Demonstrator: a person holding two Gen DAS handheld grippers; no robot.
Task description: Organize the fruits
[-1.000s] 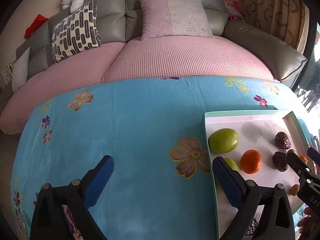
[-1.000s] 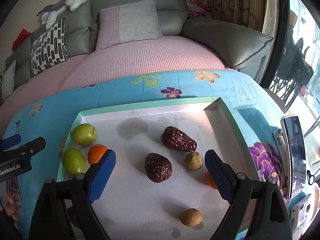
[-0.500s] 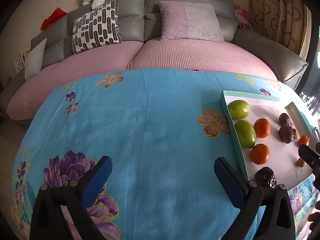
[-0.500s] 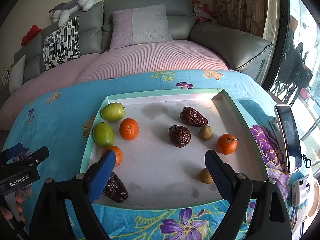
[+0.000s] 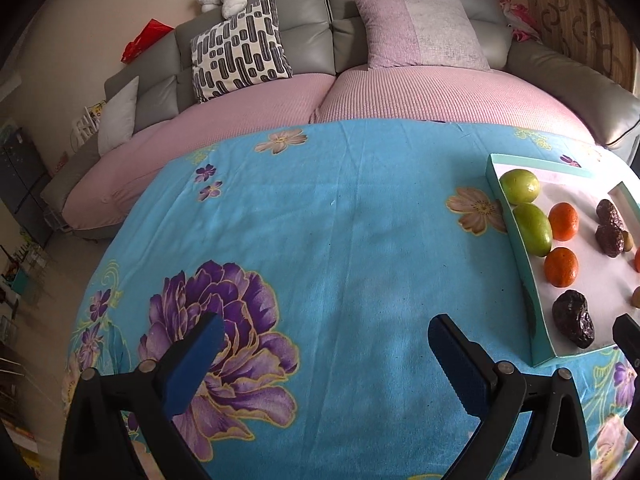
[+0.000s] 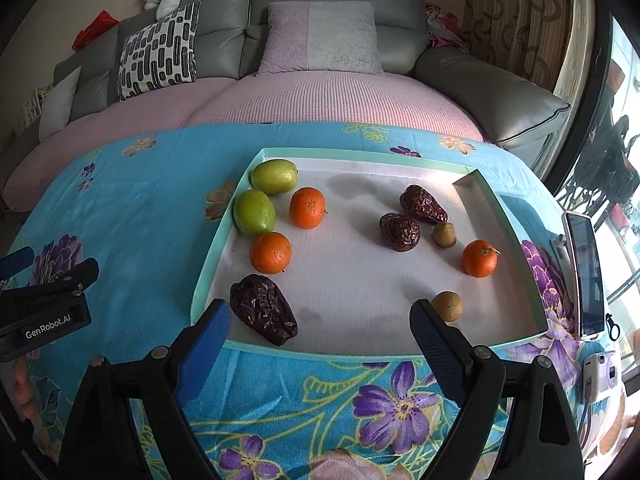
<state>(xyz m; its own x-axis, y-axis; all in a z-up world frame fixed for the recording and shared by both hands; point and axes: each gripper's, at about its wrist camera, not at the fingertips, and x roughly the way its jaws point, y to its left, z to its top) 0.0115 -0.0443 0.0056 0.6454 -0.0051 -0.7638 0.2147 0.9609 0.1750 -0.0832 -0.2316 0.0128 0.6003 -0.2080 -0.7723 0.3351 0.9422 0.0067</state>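
With both tools hanging clear of the fruit, nothing is gripped: right gripper has jaws spread wide and empty, just short of the tray's near rim, and left gripper is equally wide apart, over bare blue cloth w/ the tray off to its right.

Nearest the right tool, just ahead of its left finger, lies a dark date; long axis runs diagonally, away-left to near-right. By its right finger sits a small brown fruit.

Further ahead-left: two oranges and two green fruits, the nearer green one w/ its long axis roughly along the tray's left wall. Ahead-right: two more dates, the far one angled away-left to near-right, plus a second small brown fruit and a lone orange.

Progress, as a judgement: partly sorted. Greens are paired; the near date, the lone orange and the brown fruits still sit apart from their kinds, so grouping is left.
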